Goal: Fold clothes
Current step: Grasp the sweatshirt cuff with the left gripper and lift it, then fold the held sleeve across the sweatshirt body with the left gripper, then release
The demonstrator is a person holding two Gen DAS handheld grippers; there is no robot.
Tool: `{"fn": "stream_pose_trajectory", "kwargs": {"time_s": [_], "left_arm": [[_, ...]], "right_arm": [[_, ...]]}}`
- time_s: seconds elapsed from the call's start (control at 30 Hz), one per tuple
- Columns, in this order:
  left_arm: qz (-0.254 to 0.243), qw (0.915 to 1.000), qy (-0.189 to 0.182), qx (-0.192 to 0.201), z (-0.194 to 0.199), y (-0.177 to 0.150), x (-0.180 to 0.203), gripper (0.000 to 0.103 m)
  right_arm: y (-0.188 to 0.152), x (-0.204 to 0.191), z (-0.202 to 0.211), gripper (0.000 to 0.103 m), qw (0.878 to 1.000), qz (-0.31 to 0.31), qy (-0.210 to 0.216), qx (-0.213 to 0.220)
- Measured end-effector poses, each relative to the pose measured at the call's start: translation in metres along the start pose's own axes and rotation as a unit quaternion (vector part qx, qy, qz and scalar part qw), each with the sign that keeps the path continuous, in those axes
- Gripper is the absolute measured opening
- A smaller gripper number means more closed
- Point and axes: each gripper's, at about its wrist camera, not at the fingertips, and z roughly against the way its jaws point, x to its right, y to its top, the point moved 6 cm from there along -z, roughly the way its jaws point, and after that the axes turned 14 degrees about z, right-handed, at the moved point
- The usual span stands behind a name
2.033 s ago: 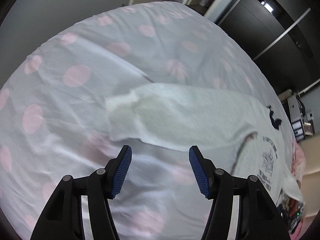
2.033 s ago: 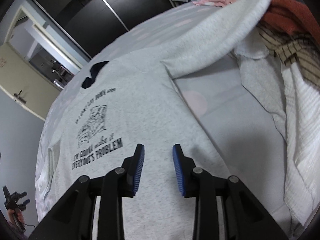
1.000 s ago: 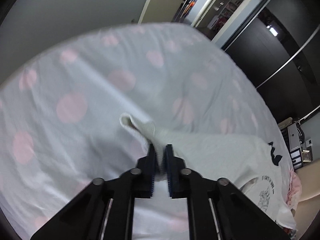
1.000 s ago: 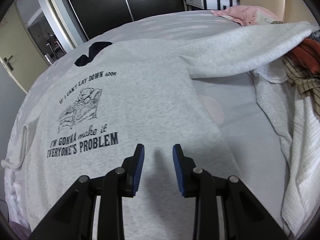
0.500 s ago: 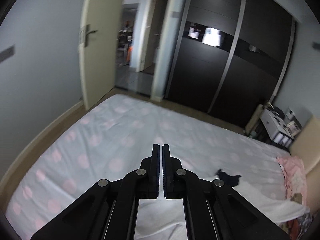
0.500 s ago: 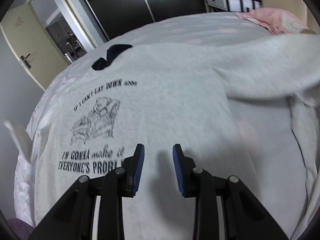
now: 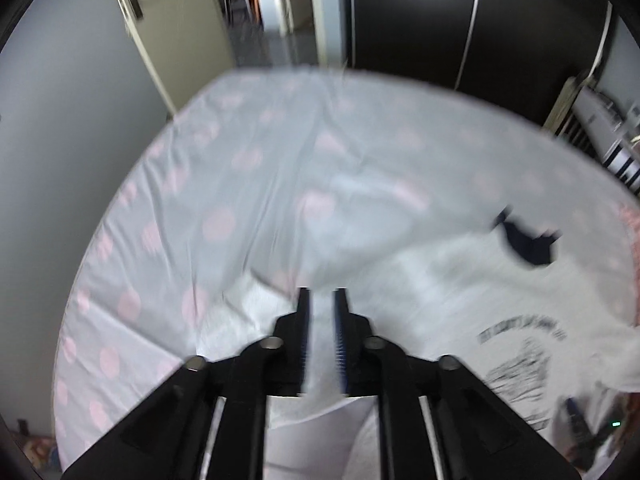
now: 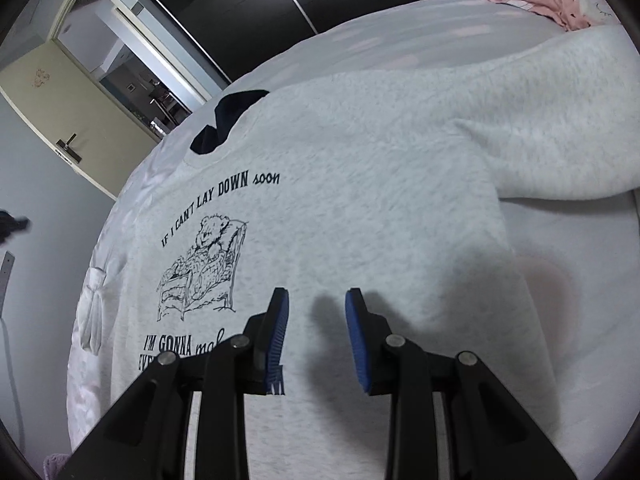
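Landmark: light grey sweatshirt with black lettering and a bear-in-armchair print, spread front-up on the bed.
Bed: covered by a pale sheet with pink dots, wrinkled, reaching out beyond the sweatshirt's collar and left sleeve side.
Sweatshirt collar: dark navy lining showed at the neck opening, at the far end of the garment from both cameras.
Left gripper: hovered over the sweatshirt's left sleeve side; jaws narrowly apart; pale fabric showed in the gap, but blur made it impossible to tell whether cloth was pinched or merely lay behind.
Left sleeve: lay crumpled and partly doubled back at the left edge of the sweatshirt, just beside the left gripper's tips.
Right gripper: poised above the lower chest of the sweatshirt, just right of the print; jaws apart, blue ribbed pads facing each other, nothing between them; shadow cast on the fabric below.
Right sleeve: stretched out to the right of the sweatshirt's body, lying flat-ish with a soft fold.
Pink garment: heaped beyond the right sleeve, at the far corner of the bed.
Background: black sliding wardrobe doors past the collar end; cream door with a metal handle standing open to its left.
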Motion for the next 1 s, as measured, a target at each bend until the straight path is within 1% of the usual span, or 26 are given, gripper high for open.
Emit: {"fn": "stream_pose_trajectory", "kwargs": {"time_s": [0.13,0.2,0.3,0.4,0.47,0.53,0.6,0.73,0.77,0.8,0.87,1.0], "left_arm": [[-0.011,0.9977,0.048,-0.047,-0.075,-0.026,-0.014,0.024],[-0.013,0.9957,0.063,-0.067,-0.105,-0.035,-0.022,0.024],[-0.024,0.9923,0.084,-0.088,-0.138,-0.045,-0.028,0.024],[-0.037,0.9891,0.111,-0.089,-0.161,-0.047,-0.034,0.024],[-0.037,0.9876,0.128,-0.083,-0.171,-0.046,-0.039,0.024],[-0.036,0.9863,0.146,-0.066,-0.177,-0.043,-0.044,0.024],[-0.034,0.9853,0.159,-0.052,-0.18,-0.041,-0.048,0.029],[-0.06,0.9804,0.181,-0.05,-0.184,-0.048,-0.047,0.032],[-0.067,0.9791,0.186,-0.049,-0.185,-0.05,-0.046,0.035],[-0.073,0.9778,0.191,-0.049,-0.186,-0.052,-0.045,0.042],[-0.073,0.9764,0.196,-0.053,-0.191,-0.056,-0.047,0.046],[-0.05,0.9804,0.185,-0.044,-0.192,-0.058,-0.052,0.046]], "right_arm": [[-0.002,-0.001,-0.007,0.029,1.0,-0.003,0.005,-0.011],[-0.002,0.001,-0.013,0.029,1.0,-0.003,0.003,-0.017],[-0.002,0.0,-0.019,0.029,1.0,-0.002,0.005,-0.02],[-0.001,-0.001,-0.022,0.029,1.0,0.0,0.007,-0.018],[0.0,-0.002,-0.024,0.029,1.0,0.002,0.009,-0.017],[0.001,-0.003,-0.027,0.029,1.0,0.004,0.011,-0.017],[0.002,-0.003,-0.029,0.029,1.0,0.006,0.012,-0.016],[0.004,-0.003,-0.031,0.029,1.0,0.0,0.019,-0.014],[0.003,-0.002,-0.031,0.029,1.0,-0.004,0.022,-0.014],[0.003,-0.002,-0.03,0.029,1.0,-0.008,0.025,-0.014],[0.003,-0.001,-0.03,0.029,0.999,-0.011,0.028,-0.014],[0.002,-0.002,-0.029,0.029,0.999,-0.008,0.027,-0.015]]}}
